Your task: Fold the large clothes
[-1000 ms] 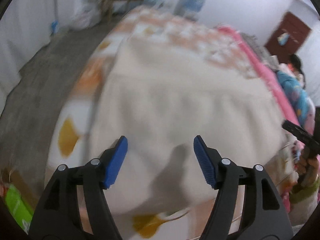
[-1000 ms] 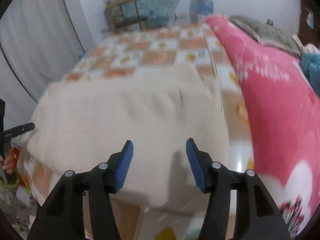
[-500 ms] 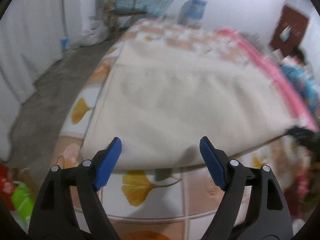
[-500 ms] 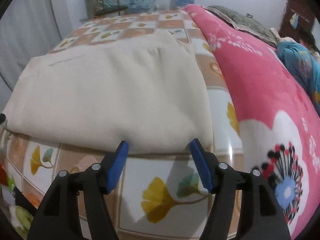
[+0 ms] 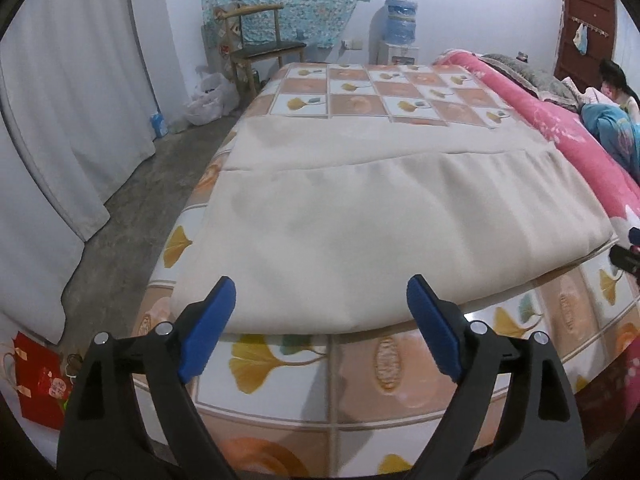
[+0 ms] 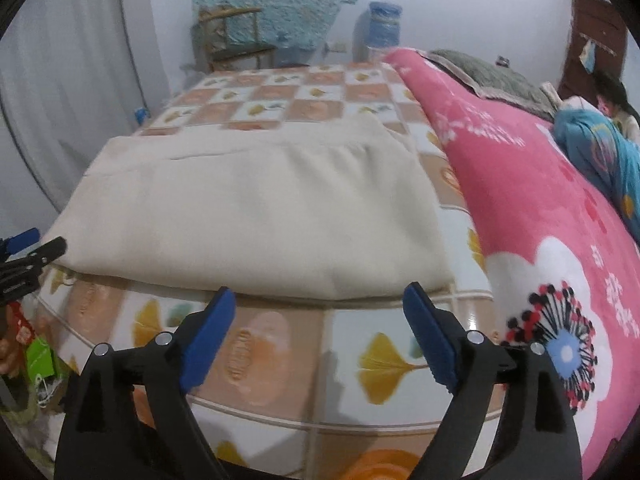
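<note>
At far left, white curtains (image 5: 60,128) hang to a bare concrete floor (image 5: 132,240), with a red paper bag (image 5: 38,380) at the bed's near corner. The left gripper (image 5: 320,304) hangs over the near edge of the bed, its blue pads (image 5: 208,324) spreading apart with nothing between them; the folded edge of the cream garment (image 5: 360,220) lies just beyond the tips, untouched. The garment is folded flat on the checked ginkgo-leaf bedspread (image 5: 360,368), a fold line crossing its far part. The right gripper (image 6: 318,312) is likewise opening and empty, short of the same garment (image 6: 248,216), over the bedspread (image 6: 280,360). To the right, a pink floral blanket (image 6: 540,216) lies along the bed, just beside the garment. At far right, a person (image 5: 616,92) sits near a brown door (image 5: 588,20). A wooden chair (image 5: 260,44) and water dispenser (image 5: 400,28) stand at the back wall.
</note>
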Demonstrator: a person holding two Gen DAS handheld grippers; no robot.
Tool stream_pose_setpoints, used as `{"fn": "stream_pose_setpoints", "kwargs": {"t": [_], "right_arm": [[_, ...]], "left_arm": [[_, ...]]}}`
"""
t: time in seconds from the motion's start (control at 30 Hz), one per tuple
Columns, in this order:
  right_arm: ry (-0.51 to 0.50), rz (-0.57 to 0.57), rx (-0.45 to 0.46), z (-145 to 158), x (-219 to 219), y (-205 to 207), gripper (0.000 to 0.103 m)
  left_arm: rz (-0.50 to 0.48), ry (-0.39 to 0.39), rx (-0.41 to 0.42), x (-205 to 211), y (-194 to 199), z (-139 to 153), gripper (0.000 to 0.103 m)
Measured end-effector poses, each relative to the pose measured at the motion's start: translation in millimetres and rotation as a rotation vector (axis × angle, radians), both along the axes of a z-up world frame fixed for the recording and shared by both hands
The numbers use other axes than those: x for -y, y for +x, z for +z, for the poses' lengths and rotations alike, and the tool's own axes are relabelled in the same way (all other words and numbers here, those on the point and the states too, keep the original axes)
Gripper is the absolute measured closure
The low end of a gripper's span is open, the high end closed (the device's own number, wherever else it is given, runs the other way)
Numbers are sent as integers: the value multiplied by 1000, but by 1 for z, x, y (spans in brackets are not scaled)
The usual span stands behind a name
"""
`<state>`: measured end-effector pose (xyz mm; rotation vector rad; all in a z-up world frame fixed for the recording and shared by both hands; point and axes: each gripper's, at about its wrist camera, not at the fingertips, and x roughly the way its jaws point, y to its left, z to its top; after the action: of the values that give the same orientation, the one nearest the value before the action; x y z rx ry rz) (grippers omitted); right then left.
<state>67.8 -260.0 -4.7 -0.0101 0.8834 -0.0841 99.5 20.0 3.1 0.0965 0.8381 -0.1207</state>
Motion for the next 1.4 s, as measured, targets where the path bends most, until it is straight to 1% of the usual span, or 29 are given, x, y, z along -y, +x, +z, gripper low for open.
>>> {"fn": "stream_pose_setpoints", "kwargs": {"t": [0.1, 0.17, 0.37, 0.5, 0.77, 1.03, 1.17, 1.33, 1.4], "right_arm": [[-8, 46, -6, 0, -18, 1, 18], [-15, 62, -6, 1, -26, 1, 15], [-9, 95, -29, -4, -41, -6, 14], [-26, 84, -26, -4, -45, -9, 14], [-16, 64, -17, -1, -43, -9, 12], [-11, 56, -8, 2, -43, -11, 12], [-10, 47, 8, 8, -43, -13, 10], [-14, 43, 25, 13, -42, -17, 10], [-17, 41, 32, 15, -42, -18, 10]], "left_arm": [[7, 7, -2, 7, -4, 3, 19], [13, 13, -4, 11, -6, 4, 18], [20, 9, -14, 15, -9, 4, 18], [26, 31, -22, 18, -10, 2, 18], [41, 49, -14, 18, -11, 4, 18], [37, 25, -22, 18, -12, 8, 18], [44, 13, -11, 19, -14, 11, 18], [69, -4, 3, 20, -18, 14, 14], [60, -20, -1, 21, -19, 15, 14]]}}
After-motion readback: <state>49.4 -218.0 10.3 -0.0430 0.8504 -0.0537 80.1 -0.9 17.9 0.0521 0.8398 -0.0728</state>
